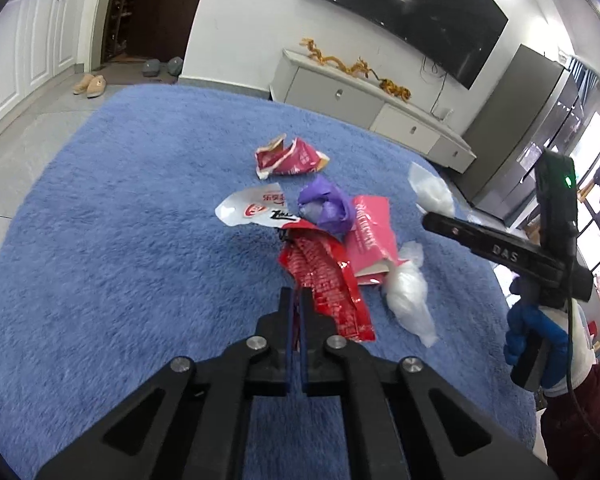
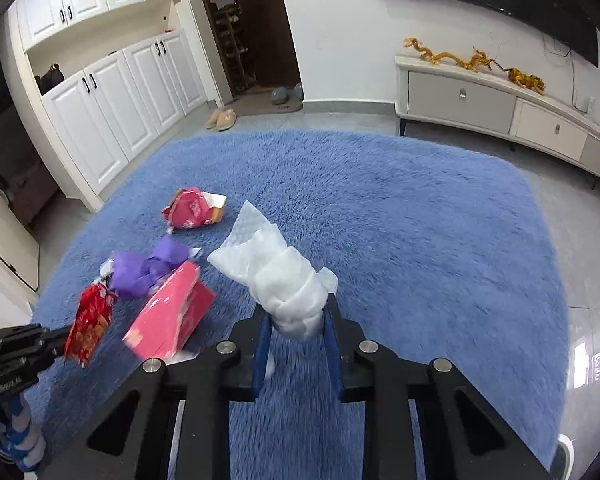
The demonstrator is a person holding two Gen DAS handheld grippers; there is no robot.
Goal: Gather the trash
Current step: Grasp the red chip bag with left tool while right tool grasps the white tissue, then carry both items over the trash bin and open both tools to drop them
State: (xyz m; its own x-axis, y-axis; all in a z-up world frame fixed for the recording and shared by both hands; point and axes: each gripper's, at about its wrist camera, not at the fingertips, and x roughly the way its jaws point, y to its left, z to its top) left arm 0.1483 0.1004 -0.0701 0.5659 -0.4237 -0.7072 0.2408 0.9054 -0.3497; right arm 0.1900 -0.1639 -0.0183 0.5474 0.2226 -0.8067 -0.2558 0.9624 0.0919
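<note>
Left gripper [image 1: 295,300] fingers pinch the red wrapper [image 1: 328,284] edge, right gripper [image 2: 296,316] fingers clamp the white tissue wad [image 2: 288,284], both evidently for removal from the rug [image 2: 420,240].

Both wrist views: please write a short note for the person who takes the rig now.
Left gripper: shut on the red wrapper.
Right gripper: shut on the white tissue wad.
Still on the blue rug: purple wrapper, pink box, white-and-red pouch, torn red packet, a clear plastic wad.
Done: two pieces gripped. No bin is in view.
Left: drop both pieces, then collect the rest.
</note>
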